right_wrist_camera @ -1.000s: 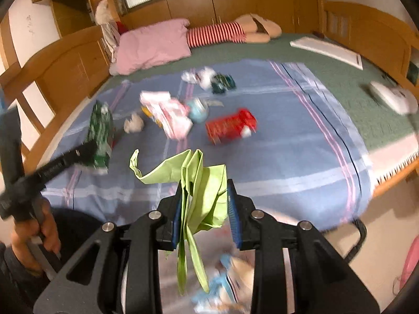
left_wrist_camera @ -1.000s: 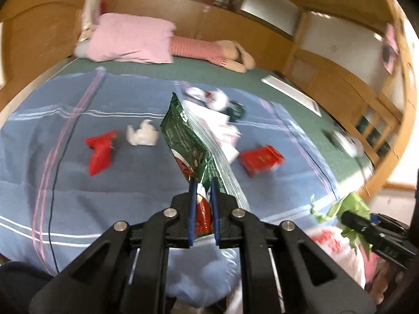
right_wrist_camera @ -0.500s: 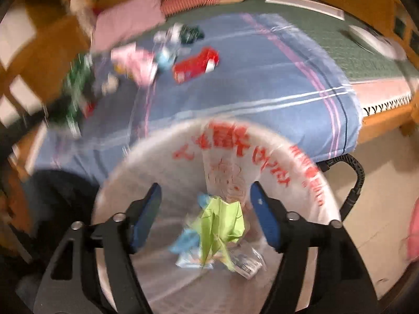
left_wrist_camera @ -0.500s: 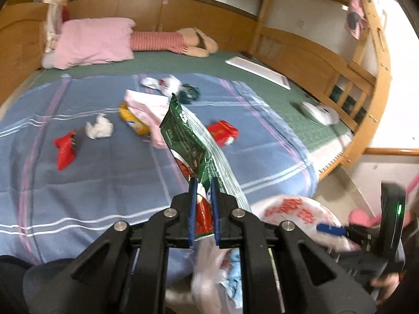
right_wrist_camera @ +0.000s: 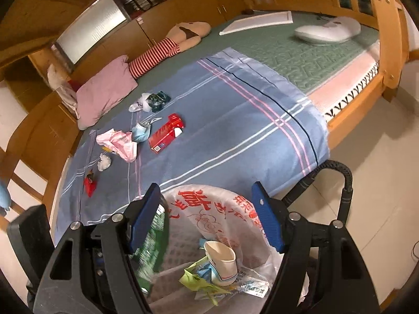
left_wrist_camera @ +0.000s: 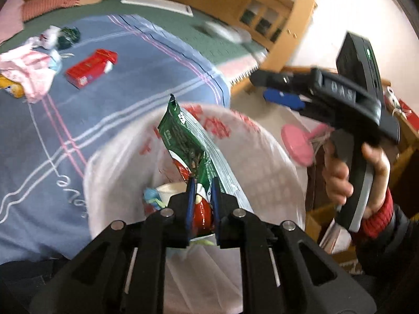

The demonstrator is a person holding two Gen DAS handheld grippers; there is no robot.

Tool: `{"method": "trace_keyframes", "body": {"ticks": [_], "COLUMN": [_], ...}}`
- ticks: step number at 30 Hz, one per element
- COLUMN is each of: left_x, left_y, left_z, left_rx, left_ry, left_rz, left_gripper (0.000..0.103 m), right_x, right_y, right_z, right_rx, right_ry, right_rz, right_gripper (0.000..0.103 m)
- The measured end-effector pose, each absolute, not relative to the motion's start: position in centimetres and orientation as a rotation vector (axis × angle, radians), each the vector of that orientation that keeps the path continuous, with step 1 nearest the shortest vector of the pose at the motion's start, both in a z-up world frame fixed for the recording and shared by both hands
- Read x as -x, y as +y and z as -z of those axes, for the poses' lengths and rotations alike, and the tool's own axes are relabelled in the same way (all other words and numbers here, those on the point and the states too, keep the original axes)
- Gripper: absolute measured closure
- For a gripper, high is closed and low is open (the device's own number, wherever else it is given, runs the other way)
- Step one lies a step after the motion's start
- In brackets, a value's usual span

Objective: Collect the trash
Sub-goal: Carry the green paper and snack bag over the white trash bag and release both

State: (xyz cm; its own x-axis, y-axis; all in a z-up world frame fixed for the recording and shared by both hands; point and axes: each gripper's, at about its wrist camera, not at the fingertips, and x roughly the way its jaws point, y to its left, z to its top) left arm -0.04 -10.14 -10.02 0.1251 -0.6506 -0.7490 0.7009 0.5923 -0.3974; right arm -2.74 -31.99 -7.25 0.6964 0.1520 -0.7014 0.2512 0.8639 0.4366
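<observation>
Your left gripper has its fingers clenched on the green snack wrapper, held over the mouth of the white trash bag, whose red printed characters are too distorted to read. Your right gripper hovers above that bag, fingers spread and holding nothing. A red box with illegible print lies on the bed.

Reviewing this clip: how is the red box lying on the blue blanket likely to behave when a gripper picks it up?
The red box looks like thin printed cardboard with flat faces, so it is probably light and fairly stiff. It lies flat on the soft blue blanket, so rolling seems unlikely. One end looks open and white, so hard pressure from the fingers might crush it.
</observation>
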Motion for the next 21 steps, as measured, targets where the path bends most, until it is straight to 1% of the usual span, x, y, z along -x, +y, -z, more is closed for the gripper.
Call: {"method": "trace_keyframes", "body": {"ticks": [1, 2, 3, 4, 9, 14, 15, 16, 18, 20, 21], "left_x": [0.1, 0.1, 0.1, -0.1, -2.2, -6.5, -7.8, -8.6, -10.5, -12.2, -13.1], "left_y": [-10.3, -10.3, -10.1, -9.9, -7.4, -2.3, -0.8, 0.2, 2.5, 4.9, 6.2], "left_z": [10.3, 10.4, 10.5, 10.3, 9.6, 6.9, 6.1, 5.7, 5.2, 5.5, 6.2], "left_rx": [-0.061, -0.067, -0.068, -0.061, 0.030, -0.060, -0.096, -0.105, -0.068, 0.007, 0.059], "left_ry": [1.067, 1.069, 1.064, 1.061, 1.023, 0.813, 0.746, 0.712, 0.688, 0.705, 0.745], "left_rz": [0.991, 0.984, 0.969, 0.961, 0.834, 0.293, 0.154, 0.085, -0.020, -0.083, -0.120], "left_gripper": [0.064, 0.049, 0.026, 0.021, 0.020, 0.020, 0.018, 0.013, 0.010, 0.009, 0.008], "right_x": [2.6, 2.6, 2.6, 2.6, 2.4, 1.8, 1.6, 1.3, 0.5, -0.6, -1.3], "right_y": [-32.0, -32.0, -32.0, -31.9, -31.3, -30.1, -29.8, -29.5, -28.9, -27.9, -27.2], "right_z": [7.5, 7.7, 8.0, 8.1, 8.5, 8.8, 9.0, 9.1, 9.2, 9.1, 8.9], "right_rx": [-0.549, -0.554, -0.561, -0.565, -0.560, -0.485, -0.466, -0.456, -0.458, -0.447, -0.436], "right_ry": [0.818, 0.824, 0.831, 0.835, 0.848, 0.871, 0.878, 0.884, 0.900, 0.912, 0.920], "right_rz": [0.060, 0.060, 0.059, 0.057, 0.048, 0.071, 0.081, 0.085, 0.073, 0.066, 0.063], "right_gripper": [0.032, 0.032, 0.032, 0.032, 0.032, 0.032, 0.032, 0.032, 0.032, 0.032, 0.032]}}
